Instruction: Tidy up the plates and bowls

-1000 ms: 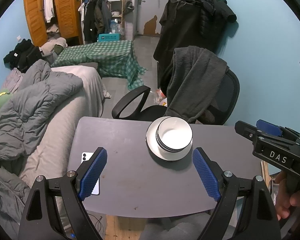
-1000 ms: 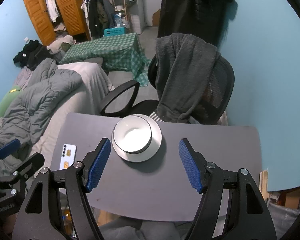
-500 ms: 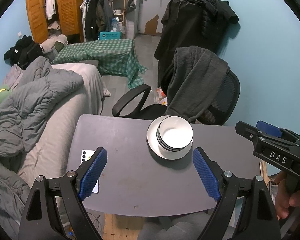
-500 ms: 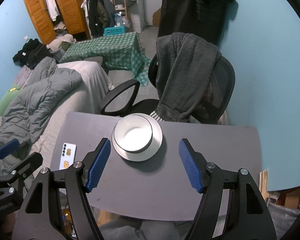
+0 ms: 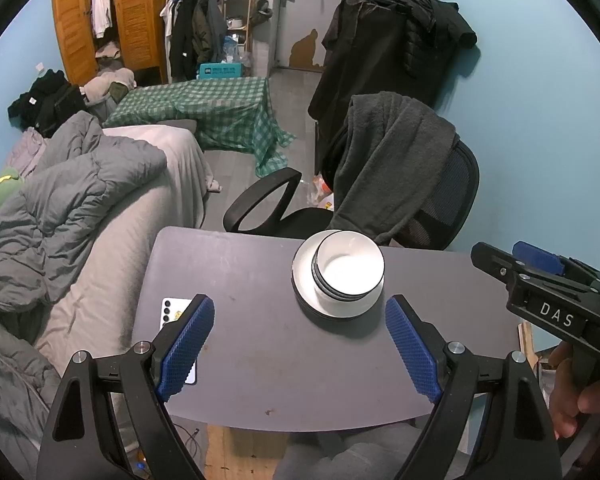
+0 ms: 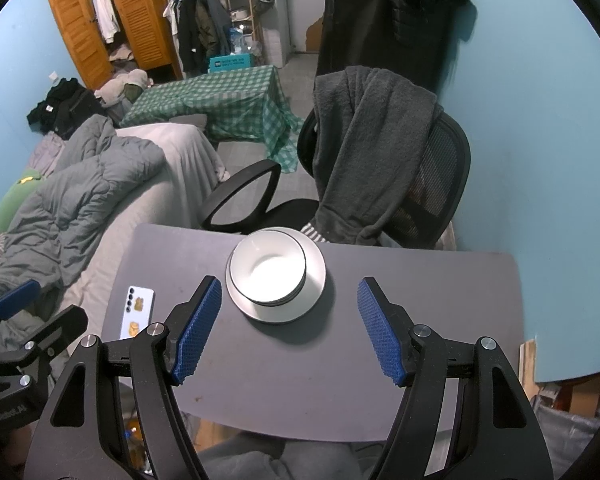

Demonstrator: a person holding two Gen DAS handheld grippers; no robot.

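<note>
I held both tools above the near edge of the table [image 5: 260, 360]. The left gripper [image 5: 300, 344] and right gripper [image 6: 288, 328] stood spread, pinching nothing. The stacked bowls [image 6: 270, 274] sat on the plate [image 6: 316, 280] at the far side. I judged a pinch on one rim could tip the stack.

A stack of bowls [image 5: 350, 270] sits in a plate [image 5: 302, 284] near the far edge of the table [image 5: 260, 360], about midway along it. A phone [image 6: 136, 312] lies by the table's left edge. A chair [image 6: 432, 184] stands behind the far edge, a bed [image 5: 100, 240] to the left.
</note>
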